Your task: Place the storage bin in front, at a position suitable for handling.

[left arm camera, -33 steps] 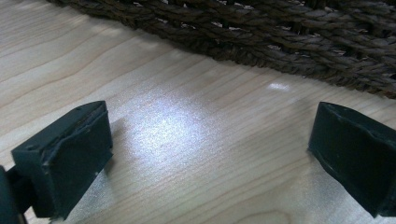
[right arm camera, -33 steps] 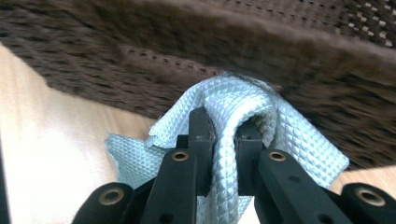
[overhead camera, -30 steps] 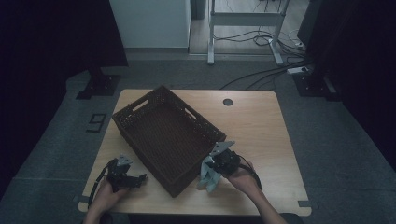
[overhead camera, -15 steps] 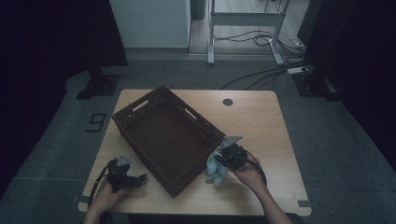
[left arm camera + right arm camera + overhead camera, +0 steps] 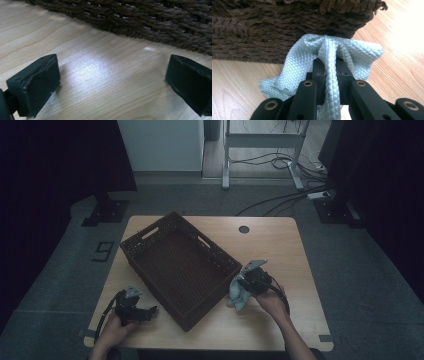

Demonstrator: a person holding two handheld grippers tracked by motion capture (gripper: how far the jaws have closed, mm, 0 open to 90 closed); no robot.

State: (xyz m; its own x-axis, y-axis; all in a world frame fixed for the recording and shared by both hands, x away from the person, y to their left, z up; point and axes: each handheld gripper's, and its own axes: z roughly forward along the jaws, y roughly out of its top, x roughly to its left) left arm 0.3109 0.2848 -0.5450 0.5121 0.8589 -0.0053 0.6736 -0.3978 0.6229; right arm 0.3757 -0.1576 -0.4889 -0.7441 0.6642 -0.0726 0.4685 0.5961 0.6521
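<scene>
The right gripper (image 5: 248, 282) is clamped on a pale blue cloth (image 5: 238, 293), its jaws pinched together on a gathered fold, as the right gripper view shows (image 5: 329, 62). The cloth hangs bunched below the jaws, just beside the near right corner of the woven basket (image 5: 150, 251), outside its wall and close above the table (image 5: 280, 240). The basket's opening lies to the left of the cloth and farther from the person, so dropping the cloth in would probably call for a lift over the rim. The cloth has no firm axis; its bunch runs roughly down from the jaws. The basket's long axis runs diagonally from far left to near right. The left gripper (image 5: 142, 312) rests with jaws wide apart near the basket's opposite long side, holding nothing; the right hand is plainly the nearer one
</scene>
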